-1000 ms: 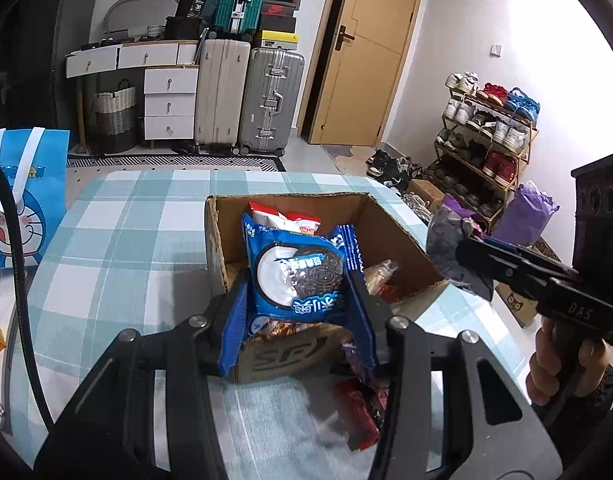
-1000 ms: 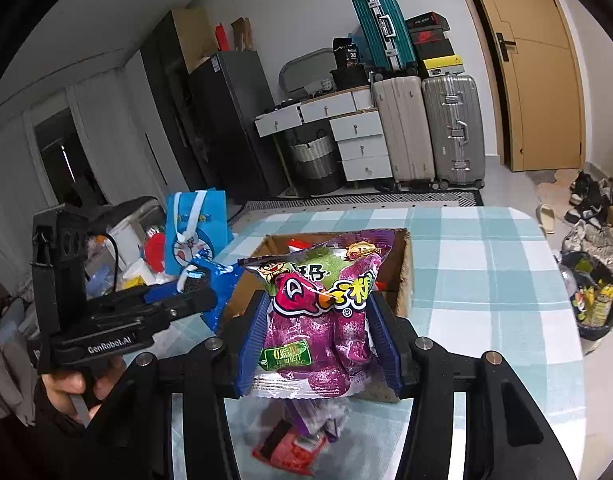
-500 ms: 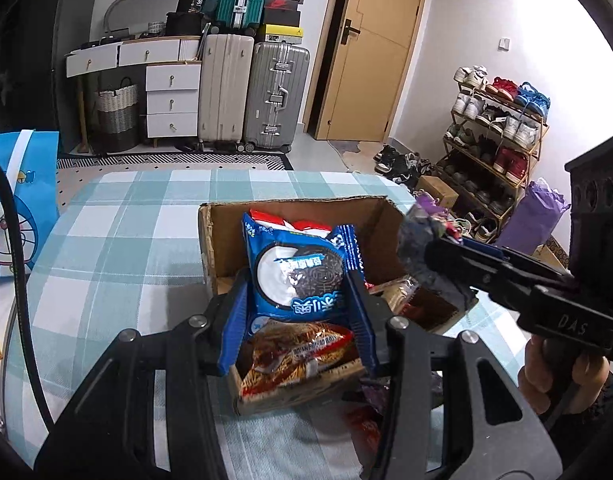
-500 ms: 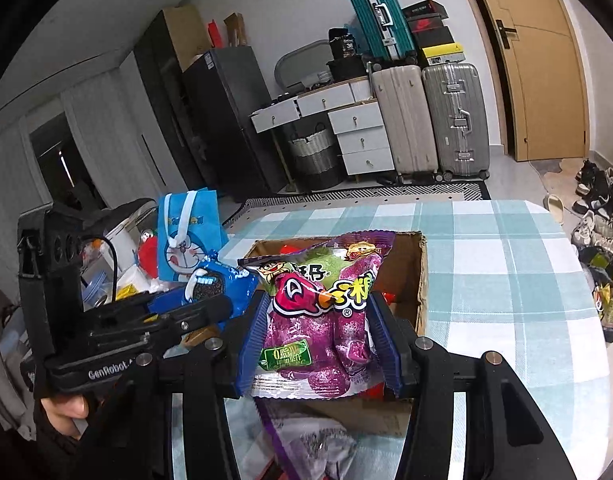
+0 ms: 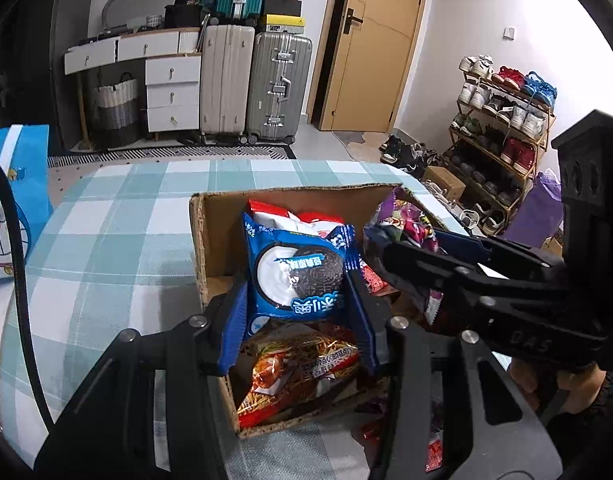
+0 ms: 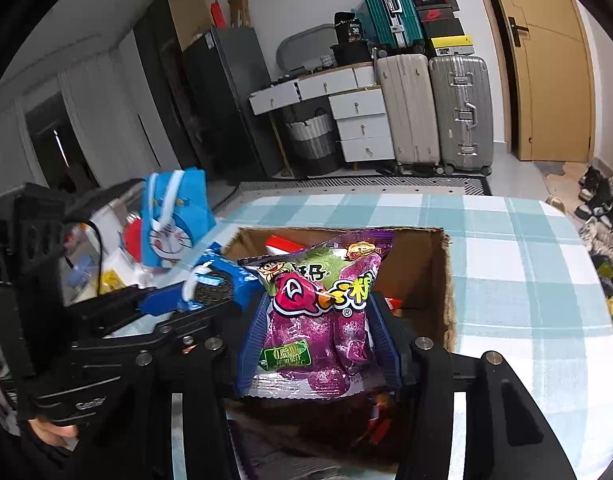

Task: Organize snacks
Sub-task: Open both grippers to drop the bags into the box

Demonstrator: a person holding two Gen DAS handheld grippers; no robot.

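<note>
My left gripper (image 5: 298,320) is shut on a blue cookie packet (image 5: 296,274) and holds it over the open cardboard box (image 5: 210,240). My right gripper (image 6: 318,344) is shut on a purple candy bag (image 6: 318,312) and holds it over the same box (image 6: 446,280), beside the left one. The box holds an orange noodle snack bag (image 5: 302,364) and a red-and-white packet (image 5: 282,216). The right gripper with the purple bag also shows in the left wrist view (image 5: 406,232); the left gripper with the cookie packet also shows in the right wrist view (image 6: 214,280).
The box stands on a table with a teal checked cloth (image 5: 118,232). A blue cartoon bag (image 6: 174,216) stands at the table's left. Loose snack packets (image 5: 434,452) lie on the cloth before the box. Suitcases (image 5: 282,88), drawers and a shoe rack (image 5: 502,120) stand beyond.
Both grippers have moved forward over the box with their packets still held. The right gripper has come closer to the left one, and the box's inside now shows.
</note>
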